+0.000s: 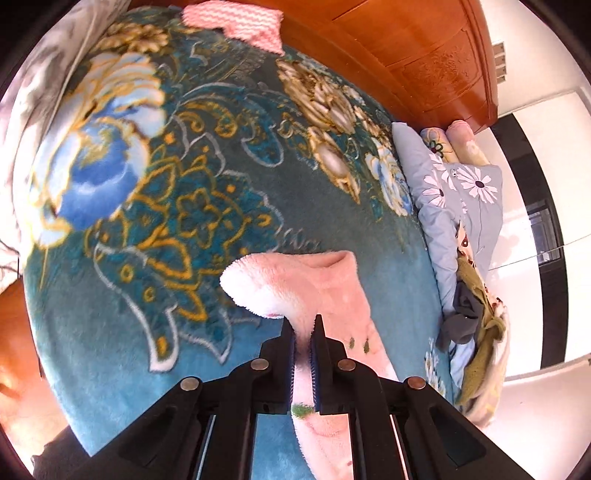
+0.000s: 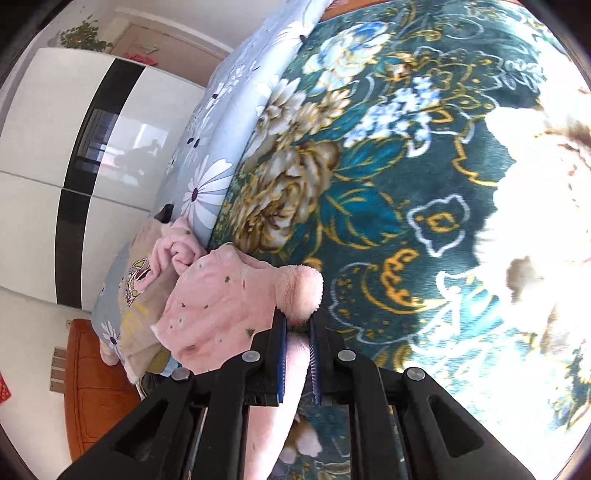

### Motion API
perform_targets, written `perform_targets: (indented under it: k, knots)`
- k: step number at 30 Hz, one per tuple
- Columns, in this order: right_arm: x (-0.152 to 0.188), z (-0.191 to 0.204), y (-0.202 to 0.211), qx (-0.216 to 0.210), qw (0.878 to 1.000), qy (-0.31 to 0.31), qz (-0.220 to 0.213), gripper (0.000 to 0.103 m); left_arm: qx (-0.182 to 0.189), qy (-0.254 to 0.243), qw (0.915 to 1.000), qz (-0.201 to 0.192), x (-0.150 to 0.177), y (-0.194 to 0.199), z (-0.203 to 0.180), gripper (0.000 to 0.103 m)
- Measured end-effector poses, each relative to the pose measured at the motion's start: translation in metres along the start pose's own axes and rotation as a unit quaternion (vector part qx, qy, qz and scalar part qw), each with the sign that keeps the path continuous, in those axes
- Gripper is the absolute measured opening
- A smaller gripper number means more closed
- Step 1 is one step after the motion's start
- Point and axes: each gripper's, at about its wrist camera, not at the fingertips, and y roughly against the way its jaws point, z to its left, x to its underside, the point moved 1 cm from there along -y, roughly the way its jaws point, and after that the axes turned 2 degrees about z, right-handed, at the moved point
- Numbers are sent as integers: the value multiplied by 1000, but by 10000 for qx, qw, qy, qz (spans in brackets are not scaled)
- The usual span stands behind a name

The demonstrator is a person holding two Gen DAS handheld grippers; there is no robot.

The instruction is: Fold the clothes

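A pink fleece garment (image 1: 295, 284) with small green dots and a white fluffy inside hangs above the teal floral blanket (image 1: 166, 221). My left gripper (image 1: 303, 325) is shut on a fold of it, and the fabric bulges out past the fingertips. In the right wrist view my right gripper (image 2: 297, 325) is shut on another part of the same pink garment (image 2: 221, 302), which spreads to the left of the fingers over the blanket (image 2: 406, 184).
A pink-and-white zigzag cloth (image 1: 236, 22) lies at the blanket's far edge by a wooden headboard (image 1: 406, 48). A grey-blue daisy quilt (image 1: 461, 192) with a pile of clothes (image 1: 476, 325) borders the blanket. A white wardrobe (image 2: 44, 155) stands beyond.
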Motion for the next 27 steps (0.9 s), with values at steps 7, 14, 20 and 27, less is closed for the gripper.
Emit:
perform_targets:
  k: [7,14,20,27]
  knots:
    - [9,-78,32,370,9982,-479,-53,11,-101,58,9999,79,23,10,16,7]
    - [12,-83,23,513,9985,-191,95,11,-179,69,9997,154,25,8,23,8]
    - [8,-84,24,491,9985,-74,212,15,-95,394,9989,236,21,14,30,13]
    - [-17,-82,59,1120,9926,435,-203,19,-307,417,9985,-156,19,41,16,20]
